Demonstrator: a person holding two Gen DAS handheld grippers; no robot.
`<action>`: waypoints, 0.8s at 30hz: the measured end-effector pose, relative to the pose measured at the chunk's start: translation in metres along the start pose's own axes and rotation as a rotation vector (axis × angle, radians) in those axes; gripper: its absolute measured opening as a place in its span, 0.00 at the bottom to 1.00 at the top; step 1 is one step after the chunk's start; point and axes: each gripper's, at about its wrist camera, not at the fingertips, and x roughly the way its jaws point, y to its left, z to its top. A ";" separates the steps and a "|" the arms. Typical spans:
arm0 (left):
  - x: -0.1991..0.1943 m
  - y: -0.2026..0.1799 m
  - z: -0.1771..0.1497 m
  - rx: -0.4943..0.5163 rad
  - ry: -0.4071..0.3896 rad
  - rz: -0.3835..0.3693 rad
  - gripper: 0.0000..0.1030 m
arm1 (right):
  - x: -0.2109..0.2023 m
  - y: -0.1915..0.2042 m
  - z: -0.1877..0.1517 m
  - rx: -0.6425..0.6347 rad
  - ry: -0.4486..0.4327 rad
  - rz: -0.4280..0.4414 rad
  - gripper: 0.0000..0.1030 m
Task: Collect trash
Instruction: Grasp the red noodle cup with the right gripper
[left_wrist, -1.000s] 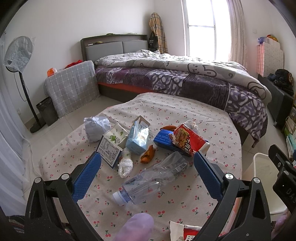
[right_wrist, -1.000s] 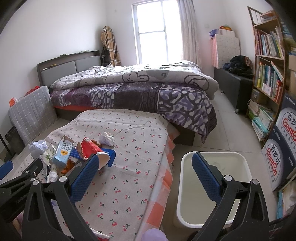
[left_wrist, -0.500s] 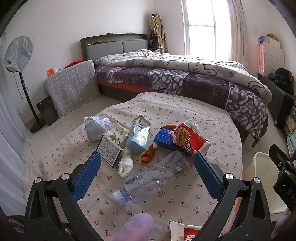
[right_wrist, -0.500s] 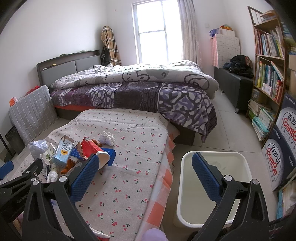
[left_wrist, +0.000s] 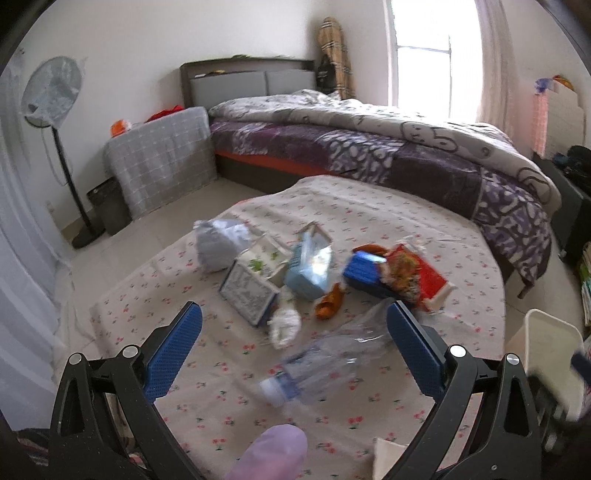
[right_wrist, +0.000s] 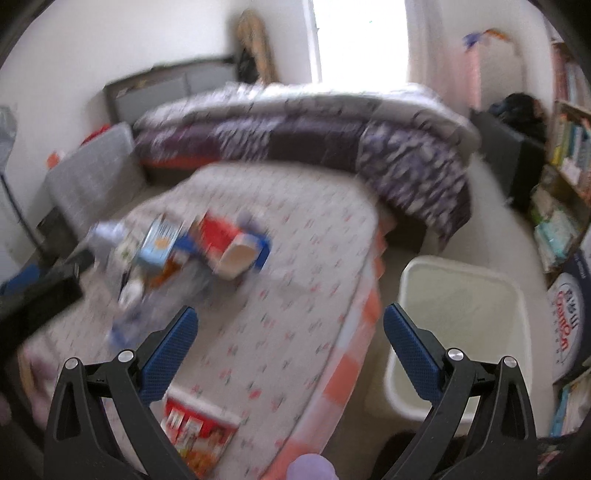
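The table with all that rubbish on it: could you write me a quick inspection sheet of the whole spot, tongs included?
Surface: table under a cherry-print cloth.
Job's things: clear plastic bottle lying on its side nearest the left tongs; light blue carton, red snack packet, crumpled tissue and orange peel clustered behind it.
Bin: white bin on the floor beside the table, appears empty.
Clutter: another red packet at the near edge.
Grippers: left tongs and right tongs both open, holding nothing.
Cables: nothing seen.
Surroundings: bed, standing fan, bookshelf.
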 end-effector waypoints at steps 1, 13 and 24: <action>0.001 0.003 0.001 -0.005 0.009 0.009 0.93 | 0.004 0.004 -0.006 0.002 0.061 0.027 0.95; -0.001 0.017 0.011 -0.016 0.039 0.054 0.93 | 0.040 0.037 -0.057 0.099 0.412 0.167 0.95; 0.010 0.033 0.017 -0.041 0.109 0.033 0.93 | 0.074 0.051 -0.070 0.062 0.508 0.222 0.59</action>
